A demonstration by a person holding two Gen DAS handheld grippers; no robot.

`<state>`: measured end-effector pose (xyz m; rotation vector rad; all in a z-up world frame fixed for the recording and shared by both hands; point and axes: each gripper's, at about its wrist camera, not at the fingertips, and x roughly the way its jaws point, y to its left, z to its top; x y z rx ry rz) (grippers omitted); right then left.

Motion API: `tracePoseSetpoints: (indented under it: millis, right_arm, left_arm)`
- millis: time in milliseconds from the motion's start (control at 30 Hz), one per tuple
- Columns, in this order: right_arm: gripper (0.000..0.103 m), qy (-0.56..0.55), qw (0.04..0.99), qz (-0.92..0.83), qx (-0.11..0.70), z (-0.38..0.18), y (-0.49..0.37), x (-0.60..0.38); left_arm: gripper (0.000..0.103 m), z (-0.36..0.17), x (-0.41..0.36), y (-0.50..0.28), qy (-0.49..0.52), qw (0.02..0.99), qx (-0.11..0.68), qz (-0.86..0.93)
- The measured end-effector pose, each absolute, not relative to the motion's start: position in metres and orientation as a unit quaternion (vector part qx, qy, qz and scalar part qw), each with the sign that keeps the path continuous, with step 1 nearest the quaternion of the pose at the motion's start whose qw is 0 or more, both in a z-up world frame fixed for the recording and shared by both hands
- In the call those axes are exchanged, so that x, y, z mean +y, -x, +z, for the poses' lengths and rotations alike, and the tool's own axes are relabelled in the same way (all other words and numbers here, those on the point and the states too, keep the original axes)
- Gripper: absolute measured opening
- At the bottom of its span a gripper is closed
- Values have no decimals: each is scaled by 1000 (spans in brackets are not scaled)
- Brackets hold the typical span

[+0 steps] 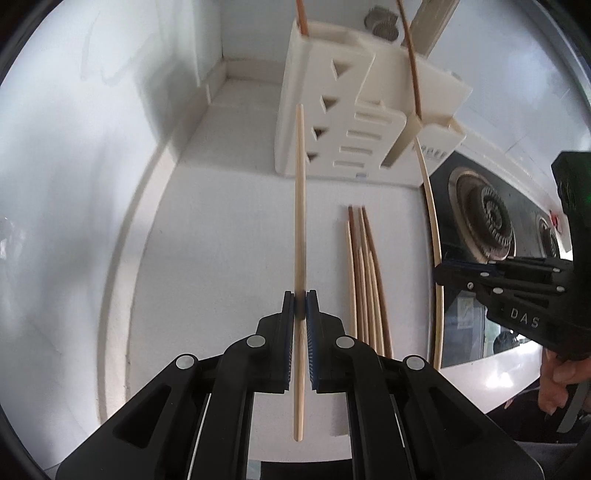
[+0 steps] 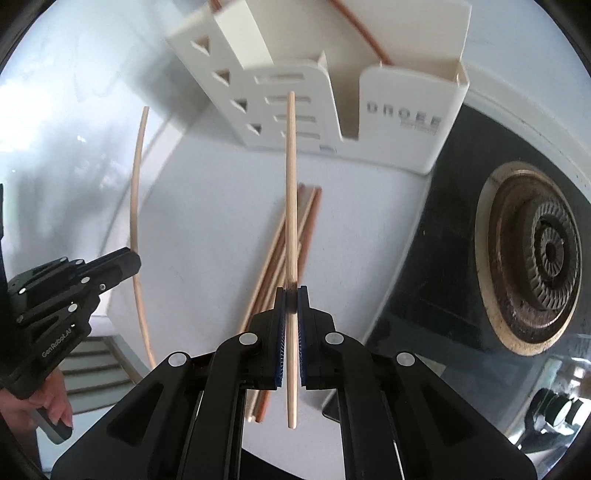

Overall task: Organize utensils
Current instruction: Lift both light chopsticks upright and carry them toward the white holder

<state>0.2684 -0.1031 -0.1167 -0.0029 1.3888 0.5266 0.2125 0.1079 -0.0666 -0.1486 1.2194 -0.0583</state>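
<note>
Left gripper [image 1: 300, 295]: clamped on one pale chopstick [image 1: 300, 206], raised in front of the rack [image 1: 332, 122].
Right gripper [image 2: 291, 291]: clamped on a second pale chopstick [image 2: 291, 192], also before the rack.
Loose chopsticks [image 1: 365, 273]: bundle lying on the white counter [image 1: 229, 229] near the rack's foot.
Burner [image 2: 535, 254]: right of the rack.

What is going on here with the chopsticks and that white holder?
A person is sorting chopsticks with two hand-held grippers. The left gripper is shut on one pale chopstick, and the right gripper is shut on another pale chopstick. Both point toward the white utensil holder, which already has brown chopsticks standing in it. A loose bundle of chopsticks is lying on the white counter beside the gas stove.
</note>
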Motion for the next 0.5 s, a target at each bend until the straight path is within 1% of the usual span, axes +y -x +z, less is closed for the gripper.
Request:
tracePoseSetpoints:
  millis: [267, 400, 500]
  right_arm:
    - [7, 18, 804, 254, 537, -77, -263, -116]
    - [7, 25, 835, 256, 486, -48, -274, -114]
    - [7, 18, 849, 254, 462, -41, -282, -112]
  left_arm:
    - [6, -32, 90, -220, 36, 859, 510, -26]
    - [6, -18, 86, -227, 39, 872, 486, -30]
    - [6, -8, 84, -232, 40, 881, 471, -31]
